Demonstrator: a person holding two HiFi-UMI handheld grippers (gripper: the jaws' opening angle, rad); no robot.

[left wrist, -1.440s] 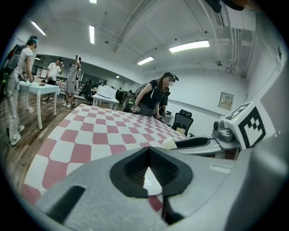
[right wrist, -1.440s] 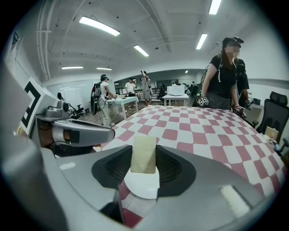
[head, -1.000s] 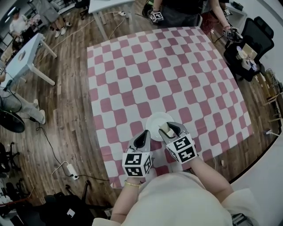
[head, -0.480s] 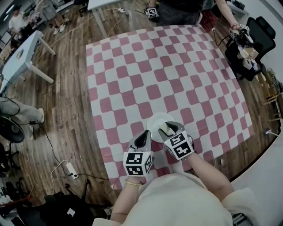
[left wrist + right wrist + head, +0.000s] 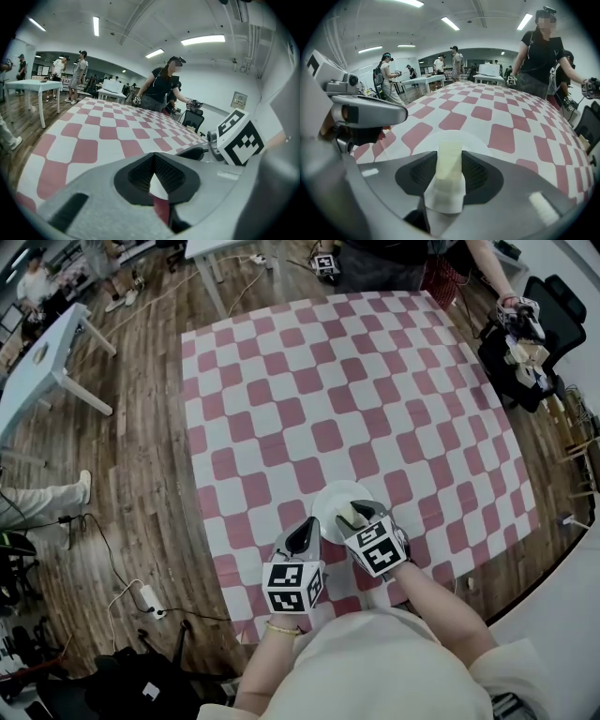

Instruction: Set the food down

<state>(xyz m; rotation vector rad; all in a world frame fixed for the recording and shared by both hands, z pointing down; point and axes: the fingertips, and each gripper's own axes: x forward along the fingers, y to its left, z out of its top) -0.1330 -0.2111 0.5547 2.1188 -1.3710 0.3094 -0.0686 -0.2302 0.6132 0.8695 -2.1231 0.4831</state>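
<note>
A white plate (image 5: 336, 501) lies on the red-and-white checked cloth (image 5: 356, 381) near its front edge. My right gripper (image 5: 353, 514) hangs over the plate's near right part, shut on a pale, cream-coloured block of food (image 5: 450, 158) with a white wrapper round its lower end. In the right gripper view the plate (image 5: 440, 138) shows just beyond the jaws of that gripper (image 5: 450, 154). My left gripper (image 5: 302, 536) sits just left of the plate with its jaws together and nothing between them. In its own view the left gripper (image 5: 154, 161) shows only cloth past the tips.
A person (image 5: 539, 51) stands at the cloth's far edge holding grippers. A black chair (image 5: 525, 343) with items stands at the right. White tables (image 5: 47, 362) stand on the wooden floor to the left, with cables and a power strip (image 5: 148, 600) near the front left.
My right gripper has shifted slightly left and nearer over the plate, still holding the food. The left gripper has stayed in place. People at the far edge have moved.
</note>
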